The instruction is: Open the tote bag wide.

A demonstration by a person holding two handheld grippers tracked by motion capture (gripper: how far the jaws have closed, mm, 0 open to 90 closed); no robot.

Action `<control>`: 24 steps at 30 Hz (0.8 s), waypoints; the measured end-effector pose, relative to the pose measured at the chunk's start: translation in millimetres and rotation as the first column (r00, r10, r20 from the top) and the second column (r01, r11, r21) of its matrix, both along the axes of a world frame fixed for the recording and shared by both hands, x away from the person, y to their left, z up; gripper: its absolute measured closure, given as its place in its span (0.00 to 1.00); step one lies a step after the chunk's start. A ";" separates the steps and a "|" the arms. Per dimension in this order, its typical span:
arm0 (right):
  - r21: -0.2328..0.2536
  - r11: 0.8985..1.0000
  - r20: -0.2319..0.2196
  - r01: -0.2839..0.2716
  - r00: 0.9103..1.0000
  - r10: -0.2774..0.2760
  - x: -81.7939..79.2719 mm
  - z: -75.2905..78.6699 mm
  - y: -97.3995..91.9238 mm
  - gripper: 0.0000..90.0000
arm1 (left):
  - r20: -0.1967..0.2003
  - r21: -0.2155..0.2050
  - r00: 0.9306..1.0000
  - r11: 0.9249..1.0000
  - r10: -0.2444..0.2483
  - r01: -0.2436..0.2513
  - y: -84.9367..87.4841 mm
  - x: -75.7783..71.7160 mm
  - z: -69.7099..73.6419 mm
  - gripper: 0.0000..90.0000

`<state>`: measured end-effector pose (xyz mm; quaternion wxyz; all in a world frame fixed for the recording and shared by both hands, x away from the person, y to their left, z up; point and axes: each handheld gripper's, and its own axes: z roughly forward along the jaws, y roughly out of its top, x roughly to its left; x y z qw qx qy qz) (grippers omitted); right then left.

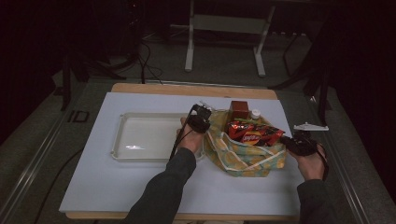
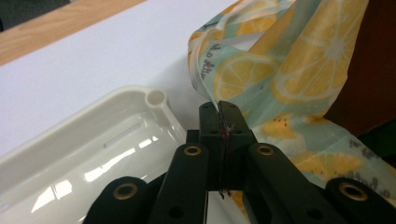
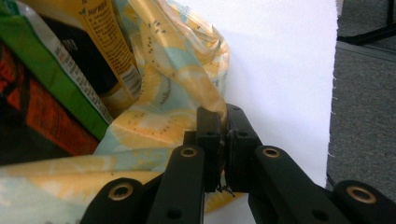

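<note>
A lemon-print bag [image 1: 245, 156] lies on the white table, holding a red snack packet [image 1: 254, 134], a brown box [image 1: 239, 109] and a white-capped bottle [image 1: 255, 113]. My left gripper [image 1: 201, 114] is at the bag's left rim, shut on the bag's edge [image 2: 210, 95]. My right gripper [image 1: 286, 140] is at the bag's right side. In the right gripper view its jaws [image 3: 219, 116] pinch the bag's fabric [image 3: 187, 93]. Green and orange packets [image 3: 60, 70] show inside the bag.
A shallow white tray [image 1: 122, 140] sits left of the bag, close beside my left gripper; its corner [image 2: 155, 98] shows in the left gripper view. The table's right edge [image 3: 332, 93] lies just past my right gripper. A table frame stands on the floor beyond.
</note>
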<state>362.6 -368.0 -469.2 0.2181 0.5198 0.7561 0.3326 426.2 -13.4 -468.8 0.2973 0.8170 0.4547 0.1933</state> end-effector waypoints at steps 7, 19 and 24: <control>-0.019 0.999 0.046 -0.040 0.998 0.041 -14.0 -1.6 2.6 0.87 | -0.007 -0.147 0.997 0.986 -0.074 0.072 9.7 -9.3 6.4 0.77; 0.008 0.996 0.128 -0.089 0.988 0.088 -45.7 20.4 3.8 0.72 | 0.092 -0.286 0.993 0.954 -0.072 0.095 32.6 -41.4 18.7 0.64; 0.027 0.995 0.149 -0.100 0.984 0.095 -57.9 26.2 6.4 0.66 | 0.108 -0.356 0.991 0.928 -0.079 0.113 35.7 -49.4 28.1 0.64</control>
